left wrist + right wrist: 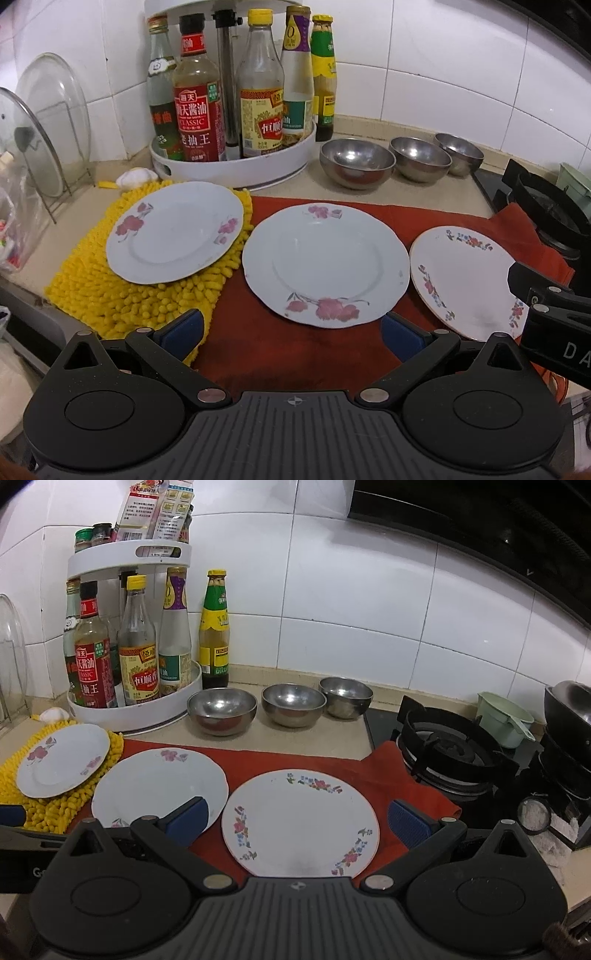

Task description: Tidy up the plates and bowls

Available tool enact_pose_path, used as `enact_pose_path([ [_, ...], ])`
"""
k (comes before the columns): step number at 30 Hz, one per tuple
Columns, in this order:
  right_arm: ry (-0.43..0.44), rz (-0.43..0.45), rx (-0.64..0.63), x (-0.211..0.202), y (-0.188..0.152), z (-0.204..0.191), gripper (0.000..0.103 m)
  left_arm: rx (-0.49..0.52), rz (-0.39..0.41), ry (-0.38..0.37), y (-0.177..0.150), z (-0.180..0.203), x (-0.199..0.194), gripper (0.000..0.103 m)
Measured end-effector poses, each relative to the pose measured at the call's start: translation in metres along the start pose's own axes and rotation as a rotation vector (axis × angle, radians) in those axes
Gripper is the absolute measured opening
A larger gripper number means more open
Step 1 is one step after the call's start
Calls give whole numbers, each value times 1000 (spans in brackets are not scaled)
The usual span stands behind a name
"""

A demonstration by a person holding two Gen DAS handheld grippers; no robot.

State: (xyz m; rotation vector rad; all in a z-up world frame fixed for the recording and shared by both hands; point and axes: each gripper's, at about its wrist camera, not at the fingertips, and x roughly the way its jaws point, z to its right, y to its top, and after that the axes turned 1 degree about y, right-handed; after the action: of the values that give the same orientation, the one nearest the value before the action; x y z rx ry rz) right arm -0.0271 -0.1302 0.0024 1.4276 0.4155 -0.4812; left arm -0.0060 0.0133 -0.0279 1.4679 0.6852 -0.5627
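Three white floral plates lie in a row. The small left plate [173,232] [62,760] rests on a yellow mat [110,295]. The large middle plate [325,264] [155,786] and the right plate [469,284] [299,823] rest on a red cloth [280,347]. Three steel bowls [356,162] [419,158] [458,153] [221,710] stand behind them, side by side. My left gripper [291,334] hovers open just before the middle plate. My right gripper [299,818] hangs open over the right plate, holding nothing.
A white turntable rack [236,166] with sauce bottles stands at the back left, a loose bottle [214,631] beside it. Glass lids [48,122] lean in a wire stand at far left. A gas stove [450,753] with a black pot and green cup sits right.
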Motion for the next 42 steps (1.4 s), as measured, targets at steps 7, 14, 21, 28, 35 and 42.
enact_pose_path([
  [7,-8,-6,3,-3,-1,0,100,1,-5,2,-2,1,-2,103],
  [14,-12,-24,-1,-2,-5,0,100,-16,-6,1,-4,-1,-4,103],
  [21,-35,-34,-4,0,-7,0,100,-20,-7,0,-3,0,-5,103],
  [28,-38,-52,-2,4,-9,-1,100,-13,-18,21,-4,5,-4,103],
  [35,-36,-63,-8,7,-8,-5,100,-14,-24,35,-5,3,-1,103],
  [42,-37,-71,-13,9,-9,-8,100,-3,-20,54,-5,3,-1,103],
])
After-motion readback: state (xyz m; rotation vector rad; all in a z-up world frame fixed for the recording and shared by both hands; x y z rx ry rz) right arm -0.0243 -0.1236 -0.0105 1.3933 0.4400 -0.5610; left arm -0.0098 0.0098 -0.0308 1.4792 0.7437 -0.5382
